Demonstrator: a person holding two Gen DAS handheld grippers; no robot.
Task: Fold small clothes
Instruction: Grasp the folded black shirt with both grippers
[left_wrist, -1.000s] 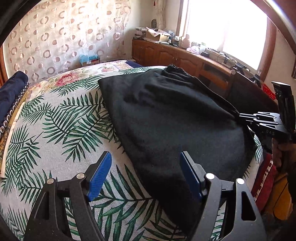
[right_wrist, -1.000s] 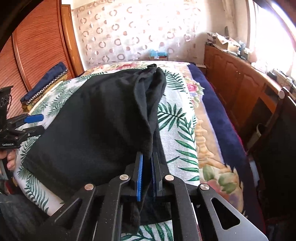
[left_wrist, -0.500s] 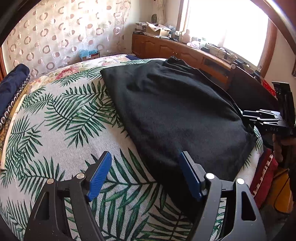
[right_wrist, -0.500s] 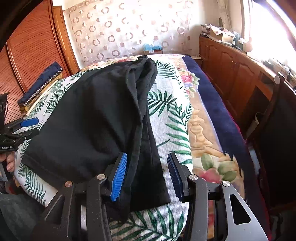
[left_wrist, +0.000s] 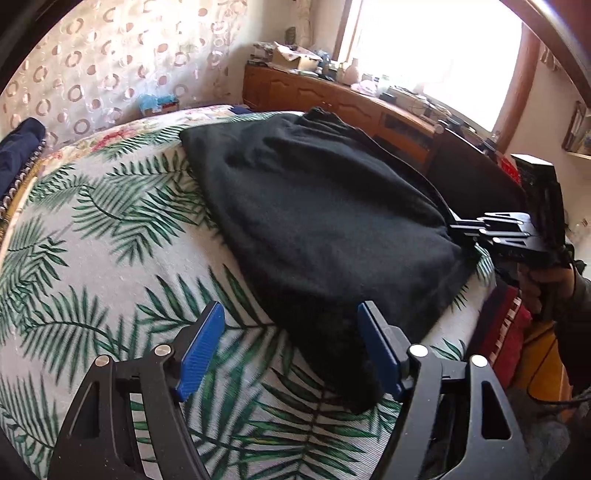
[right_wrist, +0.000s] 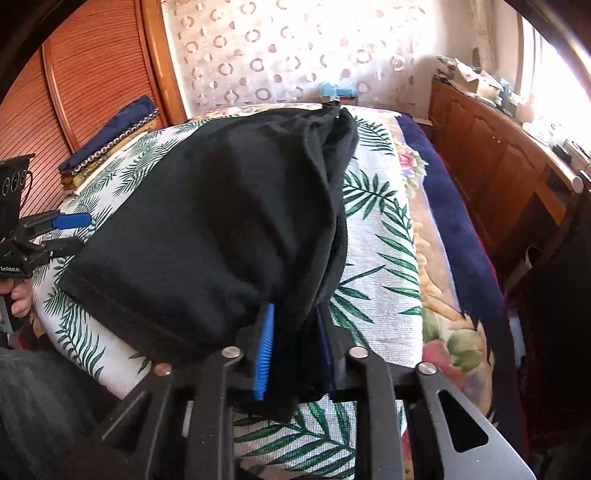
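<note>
A black garment (left_wrist: 317, 221) lies folded on the palm-leaf bedspread (left_wrist: 92, 258); it also shows in the right wrist view (right_wrist: 221, 229). My left gripper (left_wrist: 291, 347) is open, its blue pads either side of the garment's near corner, not touching it. My right gripper (right_wrist: 295, 350) is shut on a bunched fold at the garment's near edge; it appears from the side in the left wrist view (left_wrist: 461, 229). The left gripper appears at the left edge of the right wrist view (right_wrist: 62, 232).
A wooden sideboard (left_wrist: 332, 99) with clutter runs under the bright window. A navy folded blanket (right_wrist: 110, 125) lies by the wooden wardrobe (right_wrist: 92, 74). A dark blue blanket (right_wrist: 443, 206) runs along the bed's right edge. A dark chair back (left_wrist: 476, 184) stands beside the bed.
My right gripper let go of the garment half a second ago and has closed again on its bunched edge. My left gripper stayed open and shifted slightly nearer the corner.
</note>
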